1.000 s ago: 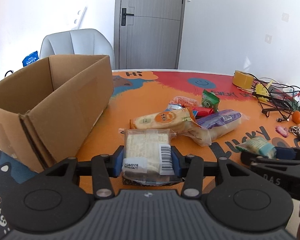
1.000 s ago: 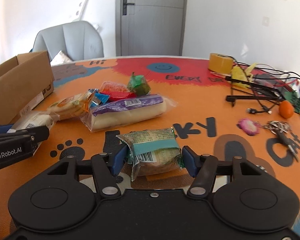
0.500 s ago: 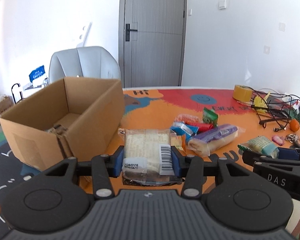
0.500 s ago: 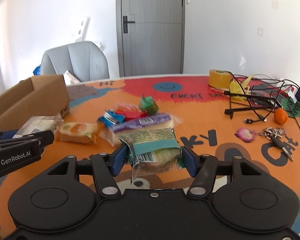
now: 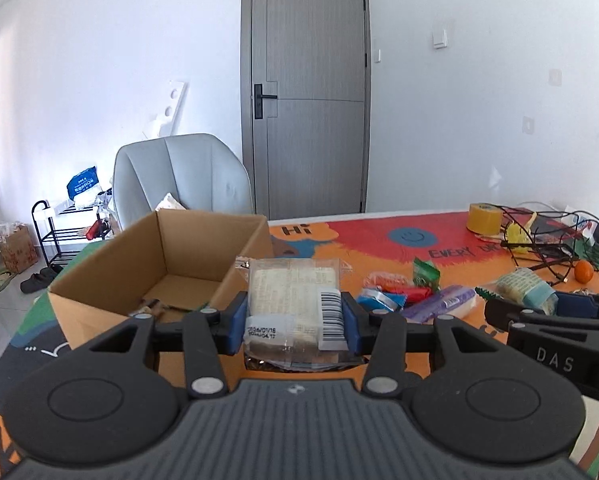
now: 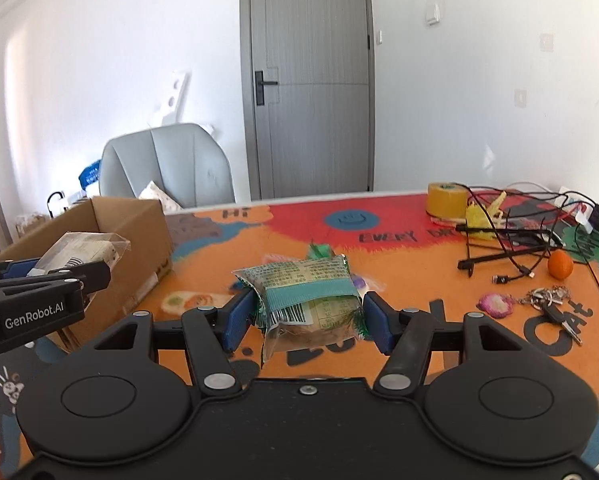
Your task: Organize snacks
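Left wrist view: bench [image 5: 379, 248] w/ bright printed cover; open cardboard box [image 5: 111, 284] at its left edge. Left hand-held gripper [image 5: 295, 322] pinches clear pale snack pack [image 5: 291, 300], held above bench beside box's right wall. Right hand-held gripper [image 6: 309, 314] pinches green-banded snack pack [image 6: 311, 292], off bench surface. Loose snacks [image 5: 411, 294] mid-bench.

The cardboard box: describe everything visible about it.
The cardboard box is plain brown corrugated card, open-topped, standing upright at the left end of the colourful table mat. Its inside looks mostly bare, with only some small unclear bits on the floor. A pale label shows on its outer side in the right wrist view. Nothing grips it; a grey chair stands behind.
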`<state>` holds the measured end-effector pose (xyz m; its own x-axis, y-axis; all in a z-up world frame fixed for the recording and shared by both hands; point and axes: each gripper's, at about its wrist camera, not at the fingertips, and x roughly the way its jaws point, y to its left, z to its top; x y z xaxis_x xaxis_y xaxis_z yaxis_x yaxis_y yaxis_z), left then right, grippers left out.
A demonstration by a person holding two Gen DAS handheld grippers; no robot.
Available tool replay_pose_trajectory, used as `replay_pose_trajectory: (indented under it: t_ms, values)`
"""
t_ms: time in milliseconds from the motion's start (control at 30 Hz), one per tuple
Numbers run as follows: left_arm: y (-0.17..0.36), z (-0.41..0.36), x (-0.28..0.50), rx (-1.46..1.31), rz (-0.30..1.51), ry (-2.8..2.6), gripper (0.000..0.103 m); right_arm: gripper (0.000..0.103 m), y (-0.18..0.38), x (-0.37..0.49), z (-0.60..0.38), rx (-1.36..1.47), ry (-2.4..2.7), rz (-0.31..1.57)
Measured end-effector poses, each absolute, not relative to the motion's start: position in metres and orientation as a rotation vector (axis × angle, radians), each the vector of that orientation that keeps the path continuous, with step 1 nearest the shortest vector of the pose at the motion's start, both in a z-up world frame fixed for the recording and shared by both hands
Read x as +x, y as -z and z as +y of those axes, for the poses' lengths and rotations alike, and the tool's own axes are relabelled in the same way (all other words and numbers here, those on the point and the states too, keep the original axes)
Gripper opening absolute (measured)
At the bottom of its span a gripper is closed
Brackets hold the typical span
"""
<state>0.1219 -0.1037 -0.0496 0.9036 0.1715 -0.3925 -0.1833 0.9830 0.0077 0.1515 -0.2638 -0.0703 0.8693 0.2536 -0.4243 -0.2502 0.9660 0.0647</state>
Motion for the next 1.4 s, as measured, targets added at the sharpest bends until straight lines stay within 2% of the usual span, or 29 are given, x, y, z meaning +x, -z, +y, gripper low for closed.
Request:
replay_pose_trajectory:
  t_ms: [633,900,1400]
  values:
    - [0.025,-0.040,0.108,-0.046,0.330,-0.256,0.046,0.059,0.047,0.149,-0.211,0.022,-0.341,0.348]
    - [0.025,-0.007,0.122,-0.052,0.309,-0.270,0.046,0.059,0.046,0.161,-0.172,0.011,-0.390,0.335]
    - [0.037,0.047,0.167,-0.091,0.378,-0.262,0.046,0.059,0.038,0.202,-0.126,0.023,-0.448,0.346]
